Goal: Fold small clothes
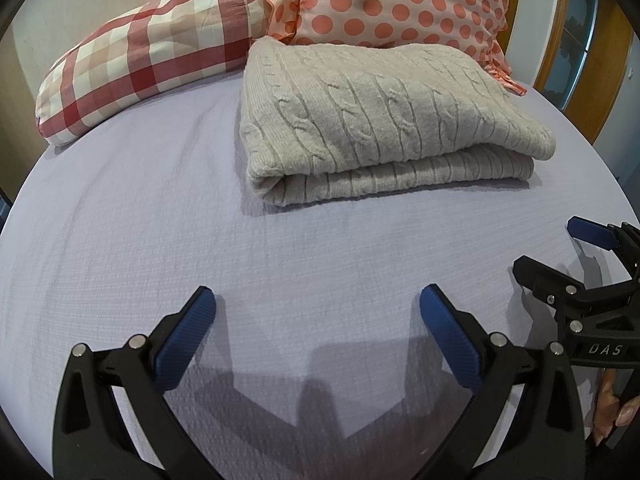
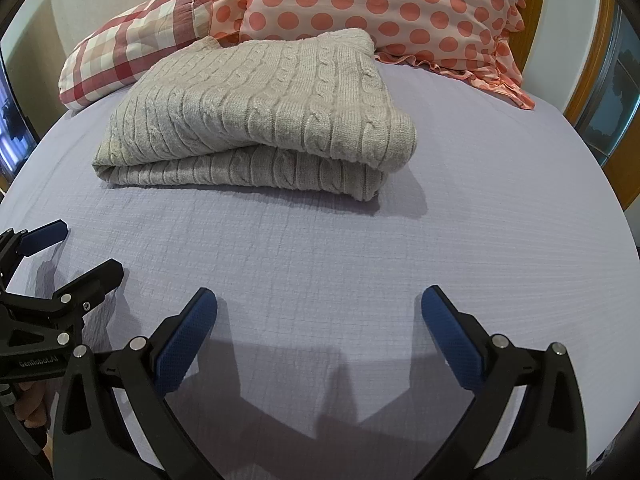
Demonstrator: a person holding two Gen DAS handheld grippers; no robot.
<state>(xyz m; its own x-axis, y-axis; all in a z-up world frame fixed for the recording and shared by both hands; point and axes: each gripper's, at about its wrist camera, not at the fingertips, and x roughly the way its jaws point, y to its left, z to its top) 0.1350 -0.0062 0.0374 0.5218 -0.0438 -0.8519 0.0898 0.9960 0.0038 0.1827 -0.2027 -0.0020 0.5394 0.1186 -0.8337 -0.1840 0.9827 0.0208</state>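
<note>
A beige cable-knit sweater [image 1: 368, 120] lies folded in two layers on the lilac bed sheet [image 1: 160, 220], in front of the pillows; it also shows in the right wrist view [image 2: 260, 108]. My left gripper [image 1: 318, 304] is open and empty, hovering over bare sheet well short of the sweater. My right gripper [image 2: 319, 304] is open and empty too, over bare sheet in front of the sweater. Each gripper shows at the edge of the other's view: the right one [image 1: 556, 252] and the left one [image 2: 86, 248], side by side.
A red-and-white checked pillow [image 1: 144, 60] lies at the back left. A pink pillow with coral dots and a frill [image 1: 400, 4] leans behind the sweater. A wooden frame [image 1: 560, 40] stands beyond the bed's right edge. The person's fingers [image 1: 616, 412] hold the right gripper's handle.
</note>
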